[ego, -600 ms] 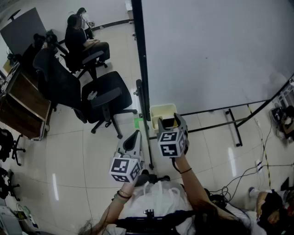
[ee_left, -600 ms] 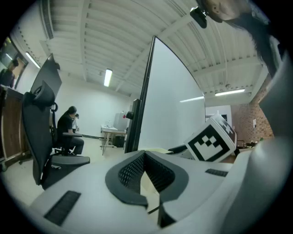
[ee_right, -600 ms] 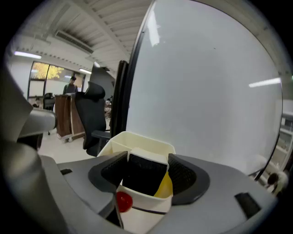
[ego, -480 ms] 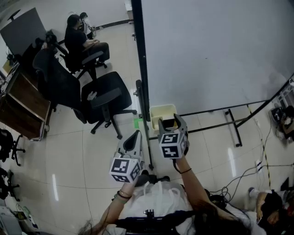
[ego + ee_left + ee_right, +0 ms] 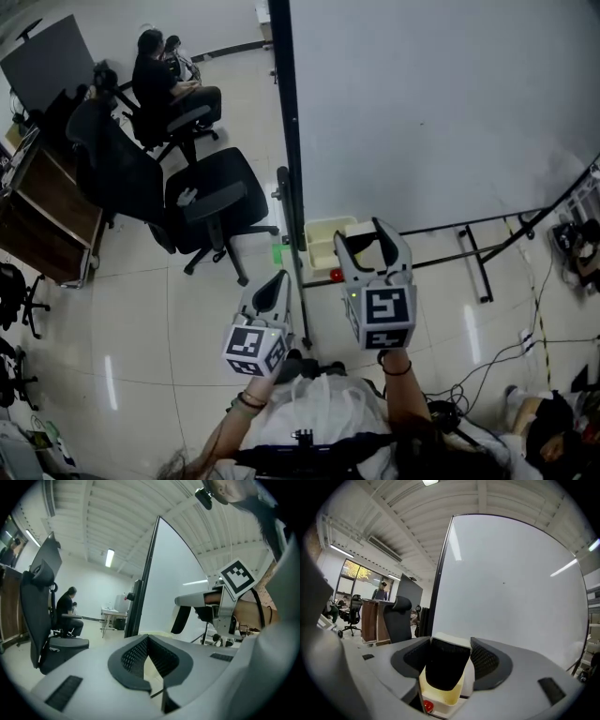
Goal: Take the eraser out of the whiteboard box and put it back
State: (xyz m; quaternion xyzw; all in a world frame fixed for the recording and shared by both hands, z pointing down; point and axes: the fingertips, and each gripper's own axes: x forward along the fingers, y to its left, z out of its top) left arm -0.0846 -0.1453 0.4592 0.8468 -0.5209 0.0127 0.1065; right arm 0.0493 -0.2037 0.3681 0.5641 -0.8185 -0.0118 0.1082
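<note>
The eraser [image 5: 446, 666], black felt under a white back, sits upright between the pads of my right gripper [image 5: 449, 660], which is shut on it. In the head view the right gripper [image 5: 373, 242] holds the eraser [image 5: 361, 231] just right of the pale yellow whiteboard box [image 5: 322, 246], which hangs at the board's lower left corner. The box [image 5: 452, 696] shows below the eraser, with a small red thing [image 5: 427, 707] beside it. My left gripper [image 5: 276, 284] hangs left of the board's black post, fingertips together and nothing in it [image 5: 149, 639].
The large whiteboard [image 5: 431, 103] on its black frame [image 5: 285, 122] fills the right. Black office chairs [image 5: 211, 202] and a seated person [image 5: 155, 75] are at left, by a wooden desk [image 5: 47, 225]. Cables [image 5: 525, 356] lie on the tiled floor at right.
My right gripper has drawn back from the box toward me and to the right, carrying the eraser with it. The box's inside and the red thing now show. The left gripper has kept still.
</note>
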